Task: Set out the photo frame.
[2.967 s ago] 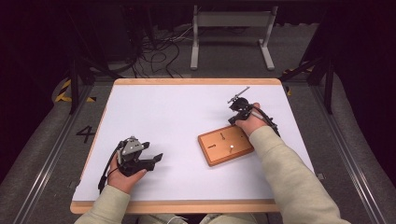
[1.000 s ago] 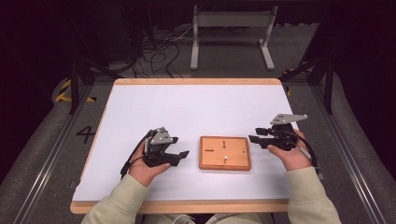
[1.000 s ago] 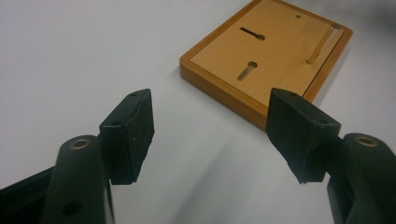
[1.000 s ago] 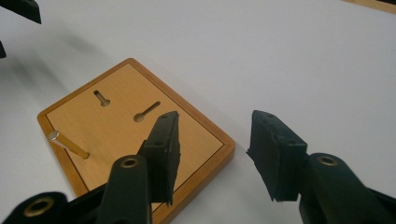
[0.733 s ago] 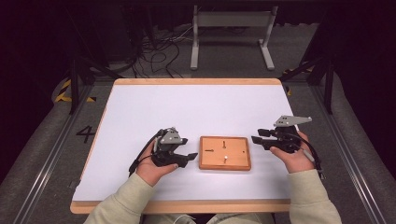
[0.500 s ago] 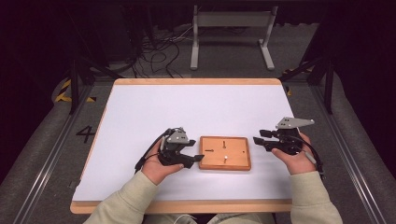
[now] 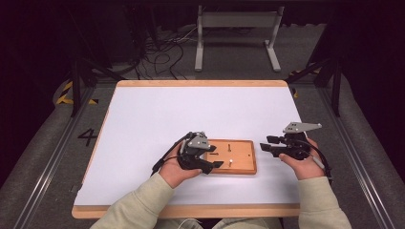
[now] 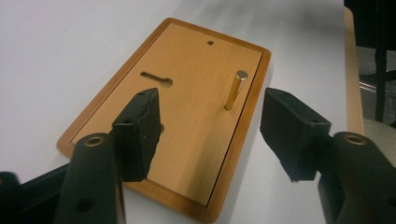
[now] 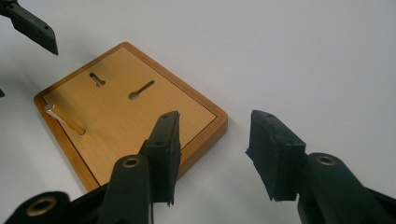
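A flat wooden board [image 7: 239,155] with two keyhole slots lies on the white table, and a short brass peg [image 8: 233,91] stands upright in it. My left gripper [image 7: 213,156] hovers over the board's left end. Its jaws have just been closing a little and still stand apart. In the left gripper view the left gripper [image 8: 210,95] has one jaw above the board [image 8: 196,60] and the other past its edge, with the peg ahead and untouched. My right gripper [image 7: 265,143] is open just right of the board. The right gripper [image 9: 215,119] points at the board's corner [image 9: 121,112].
The white table top [image 7: 191,109] has a wooden rim and plenty of bare surface behind the board. Beyond the far edge are floor cables [image 7: 162,52] and a metal stand [image 7: 234,28]. Black frame posts flank the table. The left gripper's jaw [image 9: 30,25] shows in the right gripper view.
The left hand has slid right from bare table onto the board's left end, its jaws narrowing slightly. The board, earlier skewed under the right gripper, now lies square; the right hand has kept still lately.
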Available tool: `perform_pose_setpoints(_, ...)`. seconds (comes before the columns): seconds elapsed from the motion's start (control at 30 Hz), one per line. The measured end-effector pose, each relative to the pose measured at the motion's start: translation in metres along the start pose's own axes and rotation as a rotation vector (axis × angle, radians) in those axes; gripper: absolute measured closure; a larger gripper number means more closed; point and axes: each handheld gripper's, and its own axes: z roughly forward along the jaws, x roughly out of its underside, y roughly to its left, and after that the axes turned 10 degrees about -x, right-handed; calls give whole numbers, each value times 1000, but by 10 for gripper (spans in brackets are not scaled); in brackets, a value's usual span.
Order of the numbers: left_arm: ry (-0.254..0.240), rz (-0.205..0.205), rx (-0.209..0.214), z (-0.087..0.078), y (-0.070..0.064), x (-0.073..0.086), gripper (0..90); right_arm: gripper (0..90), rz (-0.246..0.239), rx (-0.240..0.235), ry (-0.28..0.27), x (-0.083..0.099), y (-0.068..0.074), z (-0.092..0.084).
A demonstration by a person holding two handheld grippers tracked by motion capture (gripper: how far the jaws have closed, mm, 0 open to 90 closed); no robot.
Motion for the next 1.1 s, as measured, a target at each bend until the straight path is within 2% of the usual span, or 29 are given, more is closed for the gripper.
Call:
perform_pose_setpoints(0.1, -6, 12, 7, 4, -2, -2, 412, 542, 0, 2, -3, 1, 0, -1)
perform_pose_setpoints(0.13, -9, 24, 21, 8, -4, -3, 415, 542, 4, 2, -6, 1, -1, -1)
perform_pose_setpoints(0.27, 15, 54, 47, 16, -9, -3, 419, 553, 8, 4, -13, 4, -1, 2)
perform_pose_setpoints(0.43, 8, 60, 69, 28, -13, -5, 473, 555, 12, 3, -8, 6, -1, 4)
perform_pose_setpoints(0.57, 14, 61, 66, 35, -15, -6, 643, 595, 15, 5, -15, 6, 0, 3)
perform_pose_setpoints(0.67, 18, 58, 54, 40, -17, -6, 685, 606, 21, 6, -17, 6, 0, 2)
perform_pose_setpoints(0.87, 47, 87, 44, 50, -19, -3, 755, 605, 18, -2, -20, 6, 1, 2)
perform_pose_setpoints(0.93, 54, 111, 37, 50, -19, -3, 823, 605, 17, -2, -19, 6, 1, 2)
perform_pose_setpoints(1.0, 56, 118, 46, 50, -19, -2, 836, 605, 20, -3, -18, 7, 1, 2)
perform_pose_setpoints(1.07, 47, 137, 35, 50, -19, -2, 838, 605, 22, -2, -17, 7, 1, 2)
perform_pose_setpoints(1.1, 47, 162, 28, 50, -20, -2, 839, 606, 22, -2, -16, 7, 1, 2)
